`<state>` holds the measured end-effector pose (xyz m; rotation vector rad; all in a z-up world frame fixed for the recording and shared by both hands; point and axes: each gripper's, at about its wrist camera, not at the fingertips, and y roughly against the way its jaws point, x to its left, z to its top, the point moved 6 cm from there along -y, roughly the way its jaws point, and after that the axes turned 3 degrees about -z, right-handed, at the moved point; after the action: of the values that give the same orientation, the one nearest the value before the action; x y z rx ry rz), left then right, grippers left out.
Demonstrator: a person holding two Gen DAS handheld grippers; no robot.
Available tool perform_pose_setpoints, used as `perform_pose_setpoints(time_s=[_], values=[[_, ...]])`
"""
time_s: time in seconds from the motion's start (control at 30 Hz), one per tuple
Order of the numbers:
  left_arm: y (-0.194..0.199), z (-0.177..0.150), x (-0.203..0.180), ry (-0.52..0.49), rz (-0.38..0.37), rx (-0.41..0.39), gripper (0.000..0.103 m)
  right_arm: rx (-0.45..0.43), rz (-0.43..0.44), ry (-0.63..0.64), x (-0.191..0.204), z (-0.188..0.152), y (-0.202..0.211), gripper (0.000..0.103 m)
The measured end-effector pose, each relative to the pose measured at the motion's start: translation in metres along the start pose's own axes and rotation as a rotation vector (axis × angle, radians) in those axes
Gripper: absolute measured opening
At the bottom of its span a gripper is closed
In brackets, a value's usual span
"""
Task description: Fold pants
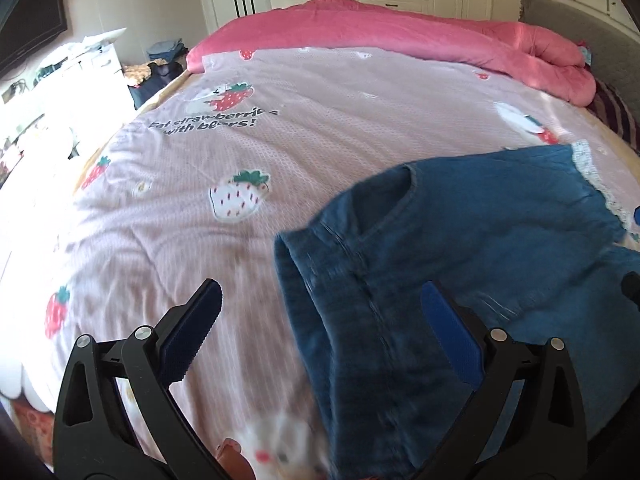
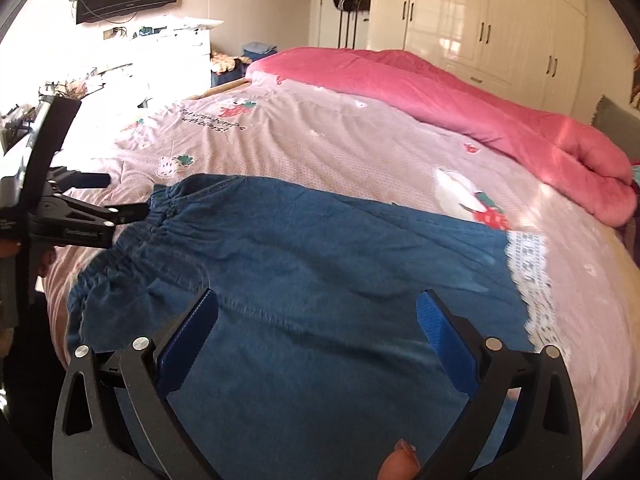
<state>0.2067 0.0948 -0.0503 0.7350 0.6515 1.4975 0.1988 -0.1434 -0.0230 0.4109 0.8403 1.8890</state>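
Strawberry-print bedspread (image 2: 320,140) under denim pants (image 2: 320,260) spread flat, unfolded, every fold left; left gripper (image 1: 320,320) and right gripper (image 2: 318,320) wide open, holding nothing.

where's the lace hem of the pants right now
In the right wrist view the lace hem lies on the right end of the denim pants, flat on the strawberry bedspread, just below the printed bear and short of the pink quilt.
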Motion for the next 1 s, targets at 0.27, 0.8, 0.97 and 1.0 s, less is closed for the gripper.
perform_pose_setpoints(time_s=[0.27, 0.8, 0.97, 1.0], values=[[-0.060, 0.018, -0.001, -0.058, -0.030, 0.092, 0.067, 0.098, 0.064, 0.075, -0.010, 0.046, -0.069, 0.099], [-0.043, 0.028, 0.000, -0.083, -0.093, -0.047, 0.026, 0.207, 0.139, 0.328, 0.010, 0.093, -0.166, 0.098], [-0.030, 0.030, -0.001, -0.081, -0.127, -0.097, 0.026, 0.260, 0.186, 0.448, 0.030, 0.092, -0.186, 0.053], [-0.028, 0.030, -0.002, -0.088, -0.132, -0.104, 0.026, 0.284, 0.225, 0.444, 0.033, 0.089, -0.187, 0.031]])
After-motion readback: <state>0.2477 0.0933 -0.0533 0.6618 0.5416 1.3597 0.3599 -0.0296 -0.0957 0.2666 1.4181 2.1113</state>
